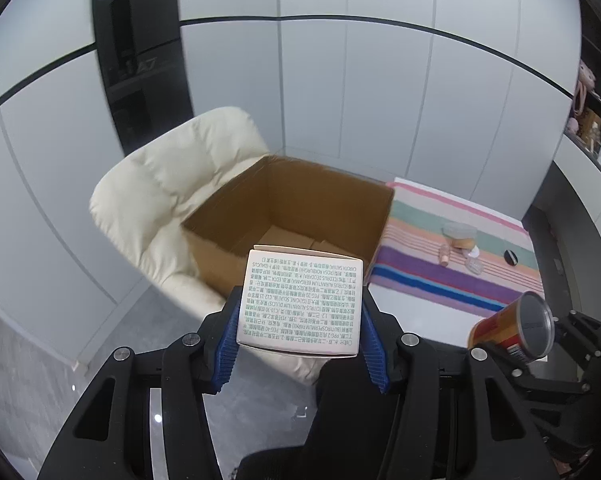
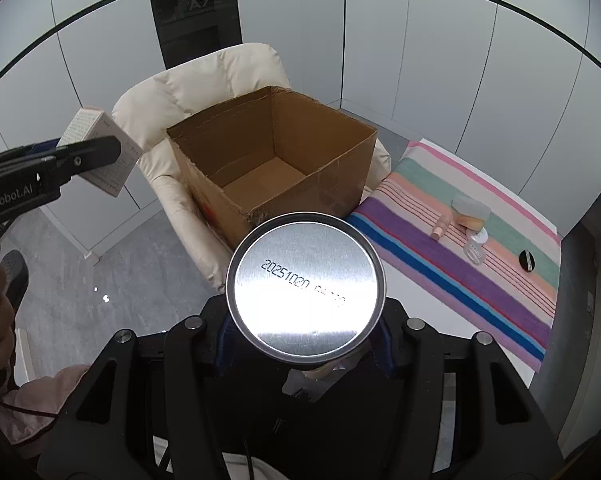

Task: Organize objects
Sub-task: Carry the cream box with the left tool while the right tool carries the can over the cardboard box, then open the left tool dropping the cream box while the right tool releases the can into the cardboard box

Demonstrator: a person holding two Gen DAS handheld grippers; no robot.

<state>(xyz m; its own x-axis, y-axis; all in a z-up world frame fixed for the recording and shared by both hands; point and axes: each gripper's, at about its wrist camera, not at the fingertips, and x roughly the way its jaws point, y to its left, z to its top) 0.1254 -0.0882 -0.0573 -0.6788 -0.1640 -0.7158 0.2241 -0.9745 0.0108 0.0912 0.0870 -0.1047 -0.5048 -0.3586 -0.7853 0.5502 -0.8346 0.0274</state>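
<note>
On the cream padded chair (image 2: 204, 80) sits an open cardboard box (image 2: 276, 168), its flaps cut away and its brown floor bare. Both claws hang near this box, on the viewer's side of it.

The left claw (image 1: 300, 336) is clamped on a small pale carton (image 1: 300, 300) printed with fine green text; the blue ribbed pads (image 1: 225, 344) press its two sides, and the carton's far end reaches over the box's near wall. From the right wrist camera the same carton shows off to the left of the box, level with its rim.

The right claw (image 2: 304, 344) grips a cylindrical can (image 2: 304, 286) whose silver end, stamped with a date code, faces the camera just short of the box's near corner. From the left wrist camera the can shows a red and yellow label, well to the right of the box.

Right of the box, a striped cloth (image 2: 460, 240) covers a white table (image 2: 412, 292). Lying on the cloth, apart from the box, are a clear lidded jar (image 2: 470, 212), a small pink tube (image 2: 438, 230), a small clear bottle (image 2: 474, 248) and a black round disc (image 2: 527, 260).
</note>
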